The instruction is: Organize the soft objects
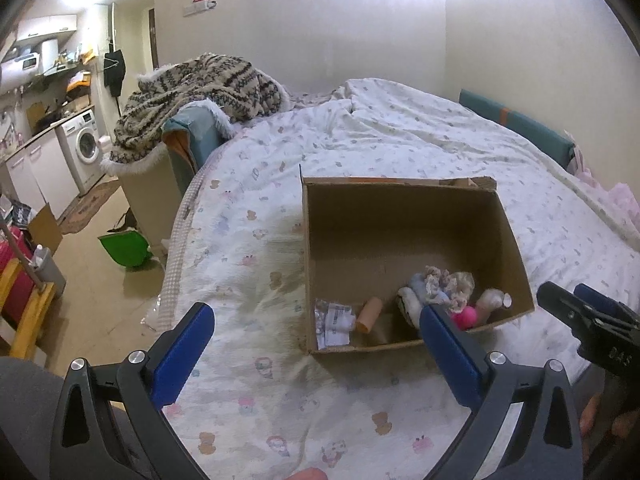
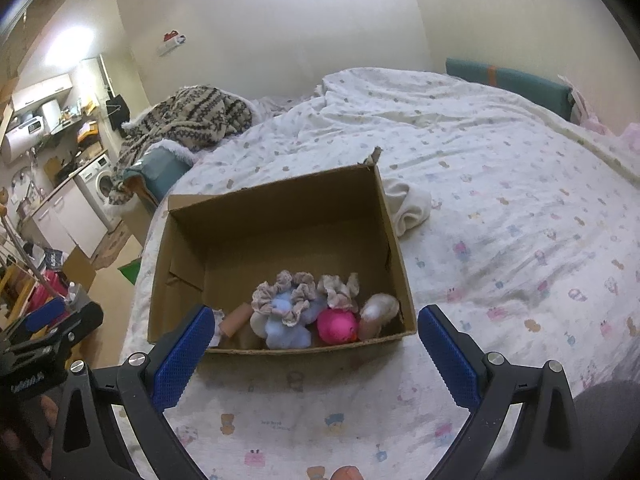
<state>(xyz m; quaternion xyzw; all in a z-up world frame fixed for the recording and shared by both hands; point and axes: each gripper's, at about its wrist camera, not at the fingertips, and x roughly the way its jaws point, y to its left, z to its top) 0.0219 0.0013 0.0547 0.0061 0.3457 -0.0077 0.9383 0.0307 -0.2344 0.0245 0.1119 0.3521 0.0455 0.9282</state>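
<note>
Cardboard box [image 2: 280,216] sits open on the bed [image 2: 500,240], and most soft things already lie against its near wall: scrunchies [image 2: 294,292], a pale blue plush [image 2: 286,328], a pink ball [image 2: 336,326]. One white rolled cloth [image 2: 410,208] lies outside, touching the box's far right side, apparently the last piece. The left gripper [image 1: 316,344] and right gripper [image 2: 314,344] both gape wide, holding nothing, just short of the box.

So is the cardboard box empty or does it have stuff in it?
Partly filled: the box holds scrunchies, a pink ball and other items at its near end.
</note>
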